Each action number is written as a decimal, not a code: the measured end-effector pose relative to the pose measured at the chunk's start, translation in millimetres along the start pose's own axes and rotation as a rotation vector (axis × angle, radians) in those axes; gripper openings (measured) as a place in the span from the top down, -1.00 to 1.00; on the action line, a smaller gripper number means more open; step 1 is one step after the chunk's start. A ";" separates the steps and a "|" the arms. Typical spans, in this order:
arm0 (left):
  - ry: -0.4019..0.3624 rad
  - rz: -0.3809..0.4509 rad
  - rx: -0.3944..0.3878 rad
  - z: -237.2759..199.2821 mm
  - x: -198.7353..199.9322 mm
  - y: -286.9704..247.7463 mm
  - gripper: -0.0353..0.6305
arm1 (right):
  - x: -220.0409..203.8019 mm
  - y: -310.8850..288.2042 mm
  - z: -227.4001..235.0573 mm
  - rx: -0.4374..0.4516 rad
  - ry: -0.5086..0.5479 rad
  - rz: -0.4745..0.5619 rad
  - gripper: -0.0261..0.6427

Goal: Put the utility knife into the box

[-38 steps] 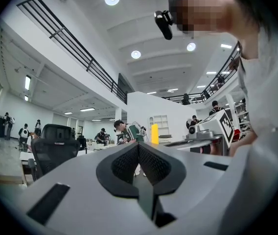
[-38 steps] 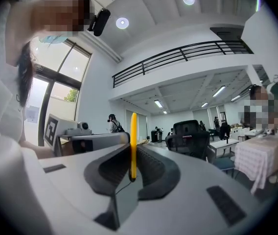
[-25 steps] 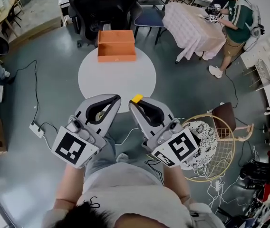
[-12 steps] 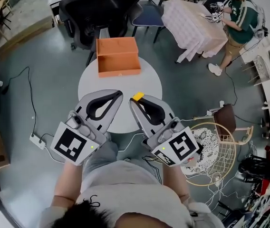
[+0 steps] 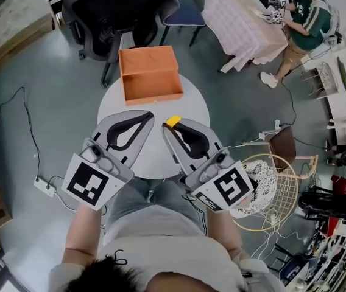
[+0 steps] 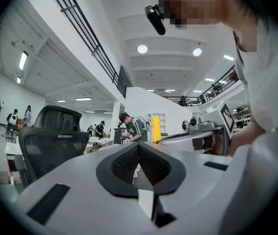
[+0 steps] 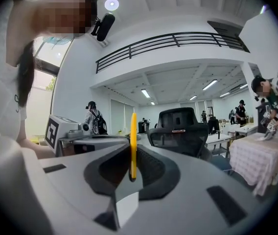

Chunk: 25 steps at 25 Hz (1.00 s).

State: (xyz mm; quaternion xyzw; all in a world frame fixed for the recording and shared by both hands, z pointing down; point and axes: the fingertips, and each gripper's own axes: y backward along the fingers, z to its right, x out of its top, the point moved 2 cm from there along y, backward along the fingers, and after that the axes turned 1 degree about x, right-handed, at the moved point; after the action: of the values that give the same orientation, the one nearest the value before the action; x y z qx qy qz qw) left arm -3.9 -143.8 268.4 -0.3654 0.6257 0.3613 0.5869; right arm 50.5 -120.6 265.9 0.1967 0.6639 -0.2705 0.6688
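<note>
The open orange box [image 5: 150,75] stands at the far edge of the round white table [image 5: 192,105]. My right gripper [image 5: 169,125] is shut on the yellow utility knife [image 5: 173,121], whose end pokes out past the jaw tips over the table's middle, short of the box. In the right gripper view the knife [image 7: 133,146] stands as a thin yellow strip clamped between the jaws. My left gripper [image 5: 146,118] hovers beside it over the table, shut with nothing in it; the left gripper view shows its pads [image 6: 128,163] pressed together.
A black office chair [image 5: 109,11] stands just behind the box. A wire basket chair [image 5: 264,187] sits at my right, cables and a power strip [image 5: 44,186] lie on the floor at left. A person [image 5: 301,17] works at a cloth-covered table [image 5: 240,23] at the back right.
The table and box have drawn closer beneath me as I moved forward. Both grippers now hang over the table's near half, still shut, the knife still held.
</note>
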 end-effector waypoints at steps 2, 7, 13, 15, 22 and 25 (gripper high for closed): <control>0.006 0.003 -0.010 -4.4 -3.2 -3.7 0.87 | -2.3 -4.5 5.6 -0.009 -0.001 -0.011 0.77; 0.016 -0.001 -0.002 -16.3 -11.5 -11.6 0.87 | -7.9 -16.4 16.9 -0.002 -0.004 -0.027 0.77; -0.002 0.005 0.054 -31.4 -11.9 -16.6 0.87 | -10.7 -36.4 32.0 0.060 -0.007 -0.036 0.77; -0.005 0.000 0.085 -38.4 -10.9 -17.0 0.87 | -8.9 -46.2 38.6 0.090 -0.001 -0.041 0.77; -0.027 -0.014 0.228 -51.6 -23.7 -24.1 0.87 | -23.9 -70.0 68.8 0.206 0.022 -0.093 0.77; -0.029 -0.019 0.251 -56.8 -26.2 -30.9 0.87 | -30.0 -81.1 86.5 0.230 0.038 -0.117 0.77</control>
State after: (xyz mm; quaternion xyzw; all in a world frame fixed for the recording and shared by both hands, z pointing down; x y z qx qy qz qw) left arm -2.2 -207.6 296.6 -0.2897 0.6538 0.2800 0.6404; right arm 68.5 -234.4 307.1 0.2380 0.6516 -0.3797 0.6121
